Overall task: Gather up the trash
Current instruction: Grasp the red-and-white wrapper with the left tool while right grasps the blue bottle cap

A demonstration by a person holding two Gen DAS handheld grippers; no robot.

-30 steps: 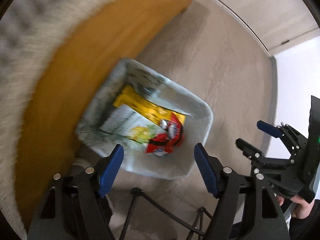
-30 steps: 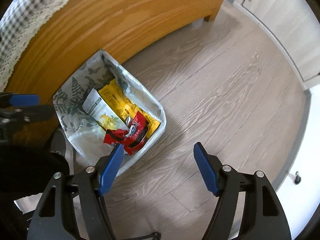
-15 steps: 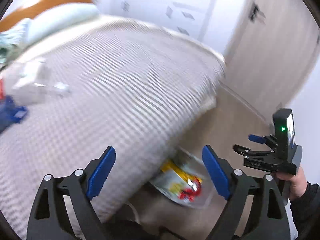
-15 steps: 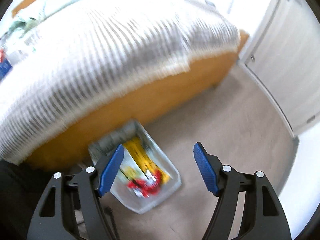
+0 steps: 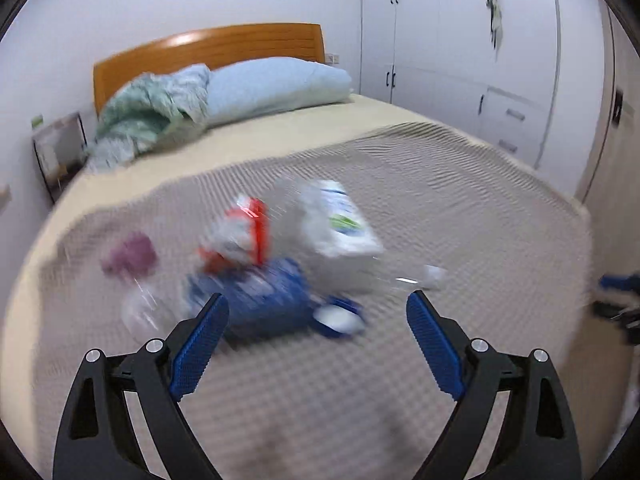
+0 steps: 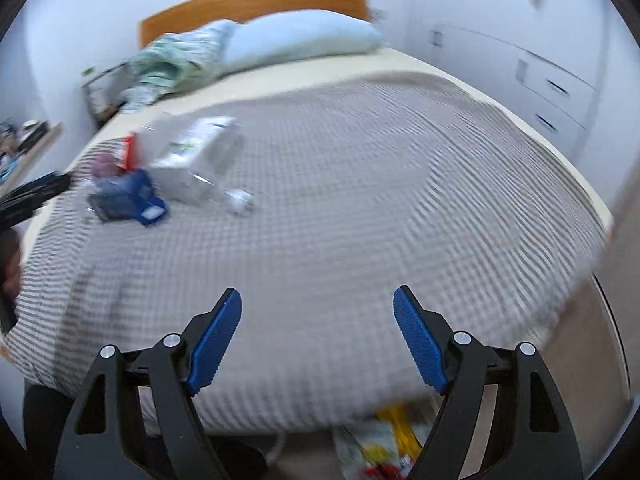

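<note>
A blurred pile of trash lies on the checked bedspread [image 5: 460, 216]: a blue wrapper [image 5: 264, 300], a red-and-white packet [image 5: 244, 232], a white carton [image 5: 344, 220], a clear plastic bottle [image 5: 392, 276] and a purple scrap [image 5: 130, 254]. My left gripper [image 5: 318, 336] is open and empty, just short of the blue wrapper. My right gripper [image 6: 318, 336] is open and empty over the foot of the bed, far from the pile [image 6: 160, 172]. The bin [image 6: 384, 448] with yellow and red wrappers shows on the floor below the bed edge.
A blue pillow [image 5: 276, 86] and a crumpled green blanket [image 5: 152, 116] lie at the wooden headboard [image 5: 208, 50]. White wardrobes [image 5: 480, 60] line the right wall. A small bedside stand [image 5: 58, 148] is at the left.
Both grippers have swung up from the bin on the floor to face the bed top. The left one now sits close to the trash pile. Both stay open.
</note>
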